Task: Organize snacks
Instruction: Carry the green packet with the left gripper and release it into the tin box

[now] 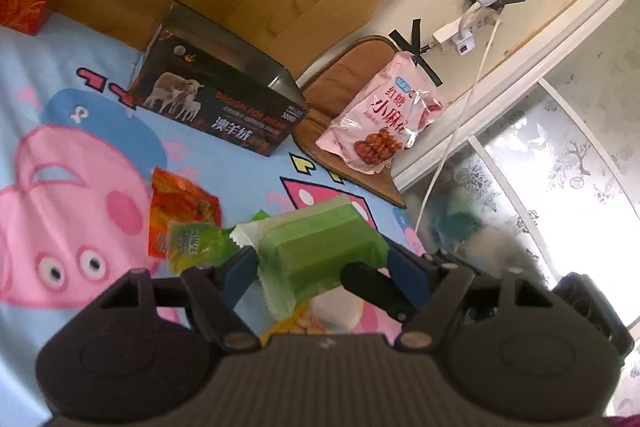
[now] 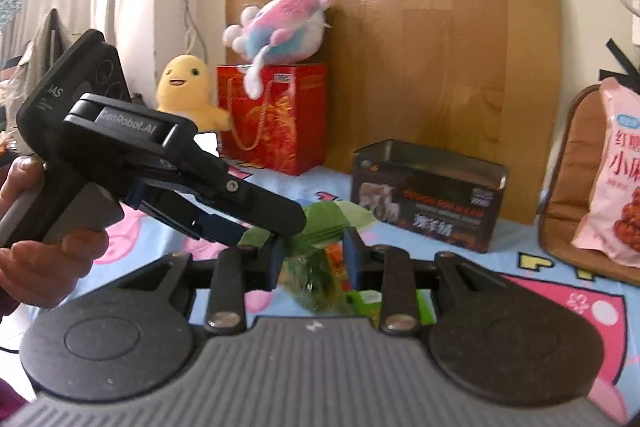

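My left gripper [image 1: 320, 259] is shut on a green wrapped cake snack [image 1: 320, 251] and holds it above the cartoon bedsheet [image 1: 80, 187]. The same gripper shows in the right wrist view [image 2: 280, 227], still holding the green snack [image 2: 332, 219]. My right gripper [image 2: 314, 259] is closed around a clear green snack packet [image 2: 316, 279]. An open dark tin box [image 1: 224, 99] stands beyond, also in the right wrist view [image 2: 428, 187]. An orange snack packet [image 1: 180, 207] and a green packet [image 1: 200, 239] lie on the sheet.
A pink bag of twists [image 1: 384, 119] leans on a brown cushion [image 1: 340, 83] by the wall. A red gift bag [image 2: 276, 115] with plush toys [image 2: 276, 27] stands at the back. A cord [image 1: 460, 123] hangs down the wall.
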Tool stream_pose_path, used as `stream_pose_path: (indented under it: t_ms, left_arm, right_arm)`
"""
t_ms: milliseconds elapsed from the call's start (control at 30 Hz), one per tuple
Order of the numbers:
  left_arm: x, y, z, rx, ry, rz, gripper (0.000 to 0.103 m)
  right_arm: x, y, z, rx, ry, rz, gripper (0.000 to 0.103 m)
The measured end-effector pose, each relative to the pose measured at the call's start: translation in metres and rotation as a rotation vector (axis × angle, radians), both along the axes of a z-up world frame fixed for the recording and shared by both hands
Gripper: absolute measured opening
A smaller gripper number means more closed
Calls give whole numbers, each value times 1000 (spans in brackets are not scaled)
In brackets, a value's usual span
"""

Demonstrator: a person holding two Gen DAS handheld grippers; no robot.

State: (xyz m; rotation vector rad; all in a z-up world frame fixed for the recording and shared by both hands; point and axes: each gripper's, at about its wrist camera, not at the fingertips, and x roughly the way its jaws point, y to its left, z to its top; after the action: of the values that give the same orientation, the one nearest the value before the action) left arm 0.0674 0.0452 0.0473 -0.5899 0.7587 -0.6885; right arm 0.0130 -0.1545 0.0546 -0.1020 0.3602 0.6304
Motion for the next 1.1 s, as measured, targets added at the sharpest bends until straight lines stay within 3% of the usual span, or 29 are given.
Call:
stream_pose_path:
  t_ms: [233,400,533,733,867,967,1000,1100]
  left_arm:
    - [39,10,-16,40,74,86,79]
    - [42,38,-34,8,130,134,78]
    - [37,60,-32,6,114,167,78]
    - [47,65,-34,16,120,163,78]
    - [47,54,-43,22,139,133,78]
    - [48,42,-51,52,148,121,68]
    - [48,40,-48,67,140,119,60]
    - [54,41,-38,22,130,100,58]
  right_arm:
    - [39,14,-11,-16,78,-54,34]
    - [74,37,-30,-42,179,-49,42]
    - [85,34,-44,-51,269,-45,42]
    - [83,31,-33,-104,250,18,54]
    - [92,49,-33,-191,263,103,62]
    - [101,63,-43,-261,263,135,60]
    - [106,67,-48,-269,278,142,56]
    - [104,69,-44,-255,235,146,36]
